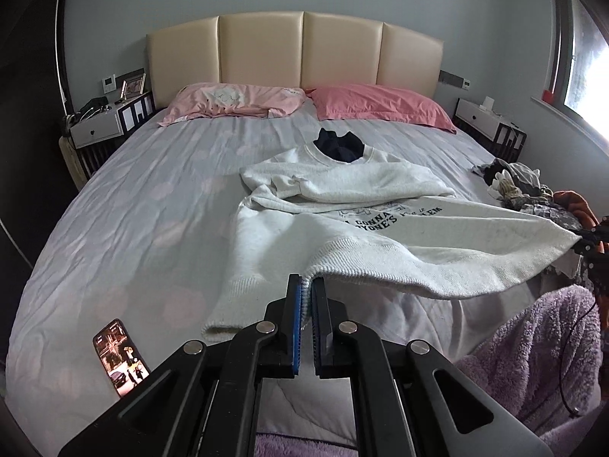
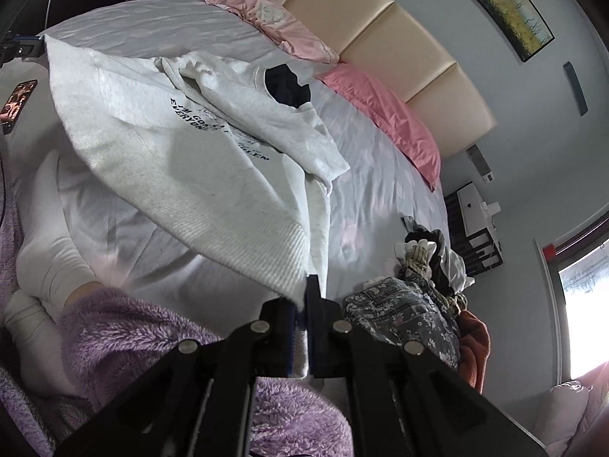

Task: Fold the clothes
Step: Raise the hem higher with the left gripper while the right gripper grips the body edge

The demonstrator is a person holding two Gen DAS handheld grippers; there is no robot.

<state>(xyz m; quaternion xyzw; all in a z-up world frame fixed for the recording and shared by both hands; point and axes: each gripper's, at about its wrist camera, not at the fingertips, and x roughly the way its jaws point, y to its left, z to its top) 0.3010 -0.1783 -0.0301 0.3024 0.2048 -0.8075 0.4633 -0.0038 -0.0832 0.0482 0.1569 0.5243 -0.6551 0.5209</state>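
Clearly soft and limp, the white sweatshirt (image 1: 342,205) lies on the bed (image 1: 133,198) below the pink pillows (image 1: 304,108), its ribbed hem lifted. Thick knit sags between holds, so the 2 hem corners look like the best grips. The left gripper (image 1: 307,285) and right gripper (image 2: 302,293) are each clamped on one.
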